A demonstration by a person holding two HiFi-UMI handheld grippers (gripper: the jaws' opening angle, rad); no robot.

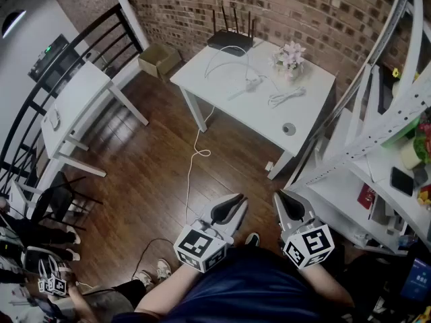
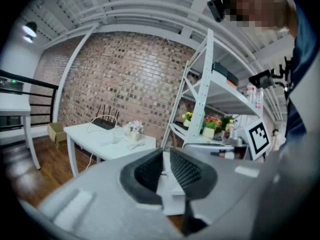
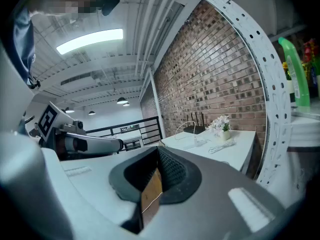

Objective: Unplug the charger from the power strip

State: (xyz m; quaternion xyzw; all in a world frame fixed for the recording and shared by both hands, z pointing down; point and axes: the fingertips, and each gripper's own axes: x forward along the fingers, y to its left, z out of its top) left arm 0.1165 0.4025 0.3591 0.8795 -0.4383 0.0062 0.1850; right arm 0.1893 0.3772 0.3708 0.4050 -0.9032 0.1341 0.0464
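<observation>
Presently | approach, unplugging not begun | left gripper (image 1: 236, 202) jaws slightly apart, empty | right gripper (image 1: 283, 200) closed, empty | both carried low by the body since the table (image 1: 306, 79) is well ahead

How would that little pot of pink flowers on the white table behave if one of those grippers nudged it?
The flower pot looks small, with blooms spreading wider than its base, so it would probably tip rather than slide. It seems light, likely easy to knock over. The white table looks smooth, so a low push might skid it.
</observation>
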